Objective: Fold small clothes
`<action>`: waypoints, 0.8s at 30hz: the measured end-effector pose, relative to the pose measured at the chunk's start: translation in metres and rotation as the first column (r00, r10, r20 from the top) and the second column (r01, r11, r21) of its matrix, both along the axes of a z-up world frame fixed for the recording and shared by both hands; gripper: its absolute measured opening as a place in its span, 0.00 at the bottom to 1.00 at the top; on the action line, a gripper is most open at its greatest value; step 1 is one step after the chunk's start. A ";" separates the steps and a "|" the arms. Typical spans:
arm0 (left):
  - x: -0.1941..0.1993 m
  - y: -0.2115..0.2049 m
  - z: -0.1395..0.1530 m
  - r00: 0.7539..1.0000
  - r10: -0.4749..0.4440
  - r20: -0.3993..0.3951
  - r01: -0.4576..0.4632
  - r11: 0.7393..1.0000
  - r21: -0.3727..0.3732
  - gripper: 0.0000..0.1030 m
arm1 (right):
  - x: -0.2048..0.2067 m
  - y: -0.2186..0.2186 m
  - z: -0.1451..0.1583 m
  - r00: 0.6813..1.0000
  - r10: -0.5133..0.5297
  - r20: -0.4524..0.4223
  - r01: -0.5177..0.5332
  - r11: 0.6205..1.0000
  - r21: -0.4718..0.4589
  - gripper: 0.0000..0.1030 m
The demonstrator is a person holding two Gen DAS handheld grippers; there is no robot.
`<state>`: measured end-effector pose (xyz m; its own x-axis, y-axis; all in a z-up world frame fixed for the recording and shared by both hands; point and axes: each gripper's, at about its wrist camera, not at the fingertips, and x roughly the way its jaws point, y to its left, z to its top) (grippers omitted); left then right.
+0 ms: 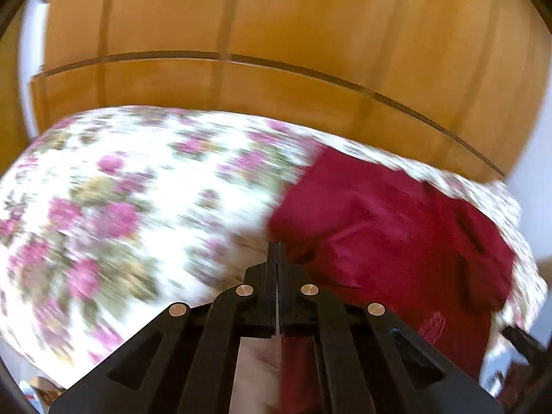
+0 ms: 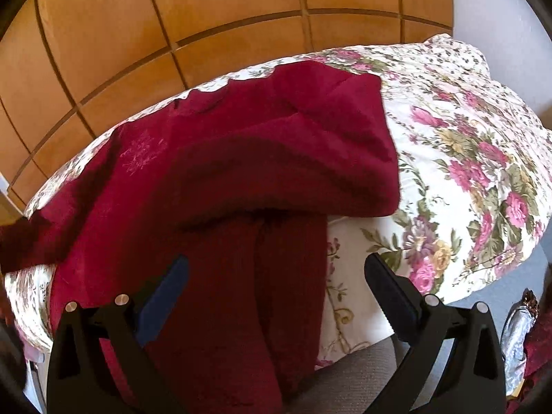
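**Red garment on the floral bed, one gripper closed and one spread**

Black fingers of the left gripper fill the six o'clock edge of the left wrist view and are pressed flat together; whether a fold of cloth is pinched between them cannot be told, since the fabric beside the tips is smeared by blur. Jaws of the right gripper are seen spread wide with nothing clamped, the cloth lying between and beneath them.

The dark red, soft knitted garment is spread over the white bedcover printed with pink roses, its near part draped over the bed edge toward six o'clock and a fold turned over at twelve to one o'clock. A faint pale motif is noticed at ten o'clock. Behind, at twelve o'clock, orange wooden panelling is seen.

The garment is judged light, limp and non-slippery, likely to sag wherever unsupported; an edge or corner is best pinched through both layers.

Sleeves, neckline and hem cannot be made out, and the garment's left end is cut off.
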<state>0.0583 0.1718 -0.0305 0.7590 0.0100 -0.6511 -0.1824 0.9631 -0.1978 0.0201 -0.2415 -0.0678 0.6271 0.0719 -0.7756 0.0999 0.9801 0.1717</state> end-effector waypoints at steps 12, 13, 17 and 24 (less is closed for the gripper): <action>0.043 0.194 -0.035 0.896 0.438 -0.077 -0.428 0.896 0.116 0.00 | 0.006 0.018 -0.002 0.997 0.065 0.034 -0.065 0.998 -0.001 0.98; 0.045 0.206 -0.037 0.872 0.483 -0.081 -0.467 0.870 0.155 0.01 | 0.007 0.019 -0.002 0.997 0.070 0.034 -0.070 0.998 -0.007 0.98; 0.027 0.227 -0.029 0.797 0.600 -0.070 -0.596 0.800 0.068 0.51 | 0.018 0.030 -0.002 0.994 0.095 0.047 -0.093 0.994 -0.048 0.98; 0.018 0.104 -0.012 0.923 0.380 0.065 -0.382 0.924 0.011 0.67 | 0.061 0.064 -0.012 0.986 0.162 0.048 -0.153 0.977 -0.148 0.88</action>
<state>0.0764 0.2755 -0.0428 0.7331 0.3205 -0.5999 -0.5247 0.8277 -0.1989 0.0811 -0.1770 -0.0799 0.6622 0.0645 -0.7465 -0.0640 0.9975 0.0293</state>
